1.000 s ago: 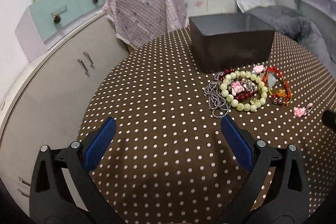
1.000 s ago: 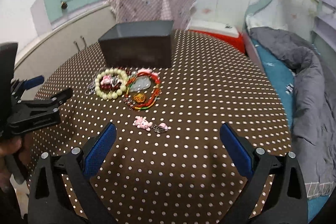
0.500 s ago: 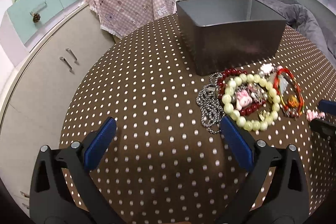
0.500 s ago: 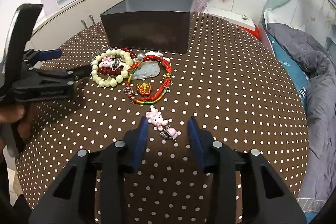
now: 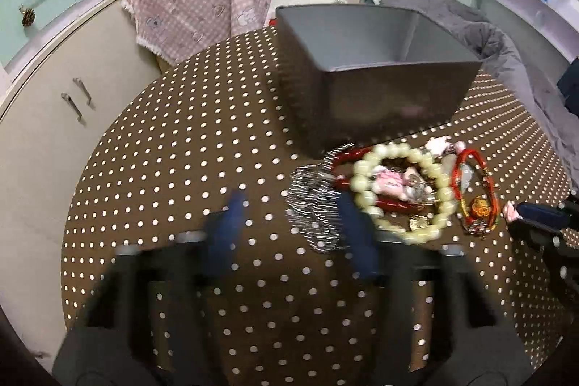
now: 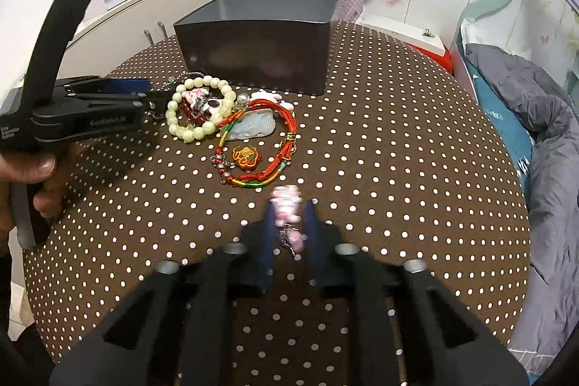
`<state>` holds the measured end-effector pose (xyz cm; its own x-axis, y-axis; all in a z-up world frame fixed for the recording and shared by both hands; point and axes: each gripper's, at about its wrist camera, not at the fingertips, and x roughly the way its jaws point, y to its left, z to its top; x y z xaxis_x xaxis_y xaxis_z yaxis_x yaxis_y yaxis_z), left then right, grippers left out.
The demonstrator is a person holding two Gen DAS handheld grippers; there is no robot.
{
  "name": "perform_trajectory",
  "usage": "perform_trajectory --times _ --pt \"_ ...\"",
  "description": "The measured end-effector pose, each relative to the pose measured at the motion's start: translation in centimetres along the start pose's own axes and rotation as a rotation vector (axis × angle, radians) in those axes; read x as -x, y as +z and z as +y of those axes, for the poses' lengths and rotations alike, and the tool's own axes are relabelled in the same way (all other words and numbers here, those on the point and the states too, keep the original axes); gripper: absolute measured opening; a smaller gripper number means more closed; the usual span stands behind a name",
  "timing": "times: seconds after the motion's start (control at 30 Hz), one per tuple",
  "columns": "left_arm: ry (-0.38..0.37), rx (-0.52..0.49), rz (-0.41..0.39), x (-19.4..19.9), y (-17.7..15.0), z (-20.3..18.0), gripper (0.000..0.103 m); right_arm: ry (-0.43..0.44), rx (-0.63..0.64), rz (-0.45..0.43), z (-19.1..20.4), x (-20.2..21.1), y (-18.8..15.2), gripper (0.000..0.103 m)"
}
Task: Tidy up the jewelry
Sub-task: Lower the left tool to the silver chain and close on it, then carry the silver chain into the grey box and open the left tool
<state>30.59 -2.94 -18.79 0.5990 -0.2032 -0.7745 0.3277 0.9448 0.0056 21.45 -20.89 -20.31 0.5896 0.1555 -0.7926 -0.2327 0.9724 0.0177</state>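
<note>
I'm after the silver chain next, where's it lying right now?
In the left wrist view, the silver chain lies heaped on the tablecloth, left of the pale bead bracelet, in front of the grey box.

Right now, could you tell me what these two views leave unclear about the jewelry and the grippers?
- Grey box floor: hidden by its near wall in both views.
- Left gripper fingers: motion-blurred in the left wrist view, so contact with the silver chain is uncertain.
- Pink charm: blurred in the right wrist view between the right gripper fingers; grip unclear.
- Items inside the pale bead bracelet: overlapping, too small to separate.
</note>
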Motion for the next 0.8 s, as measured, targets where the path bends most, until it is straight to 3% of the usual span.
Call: perform_trajectory --times 0.17,0.57,0.8 --pt "-0.077 0.051 -0.013 0.6 -0.2 1.0 0.007 0.012 0.009 0.001 -0.1 0.5 0.0 0.012" --pt "-0.099 0.045 -0.138 6.9 0.8 2.6 0.007 0.056 0.007 -0.093 -1.2 4.5 2.4 0.012" --pt "-0.125 -0.012 -0.286 12.4 4.1 1.8 0.007 0.064 0.076 -0.220 -0.9 8.2 7.7 0.012"
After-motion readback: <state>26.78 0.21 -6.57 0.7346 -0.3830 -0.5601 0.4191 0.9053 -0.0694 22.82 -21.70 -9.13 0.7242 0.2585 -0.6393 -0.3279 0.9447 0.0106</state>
